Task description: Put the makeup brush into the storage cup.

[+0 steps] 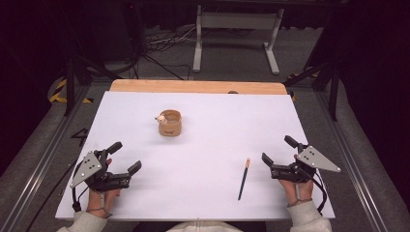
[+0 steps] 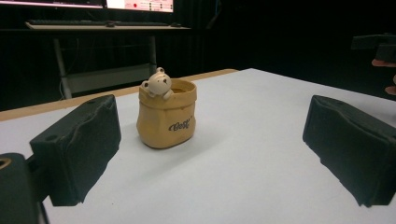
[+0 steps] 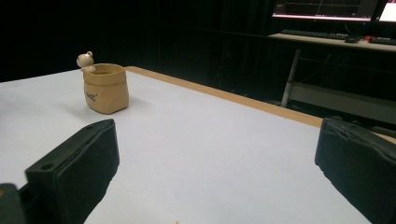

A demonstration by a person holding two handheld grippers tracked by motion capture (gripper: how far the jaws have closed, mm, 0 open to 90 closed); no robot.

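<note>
— Where are your claws?

— My left claw (image 1: 124, 156) rests low on the white table (image 1: 208, 193), near my edge, its jaws spread wide with nothing between them. My right claw (image 1: 279, 151) sits at the other side, also near my edge, jaws just as wide and bare.

— What lies ahead of them?

— A small tan pot (image 1: 169, 123) shaped like a sack, upright, with a little bear figure (image 1: 161, 117) peeking over its rim. It stands well ahead of my left claw and a bit toward the right claw's side. Along my left claw's jaws the pot (image 2: 166, 113) sits between them but far off, dark lettering on its front. From my right claw it is far ahead, off to the left, beyond the left jaw (image 3: 105, 87).

— Anything closer?

— A pencil (image 1: 244, 179) lies flat on the table just beside my right claw, on the side toward my left claw, its pale end pointing away from me. Neither claw touches it.

— And the pot, is anything inside?

— I cannot tell.
</note>
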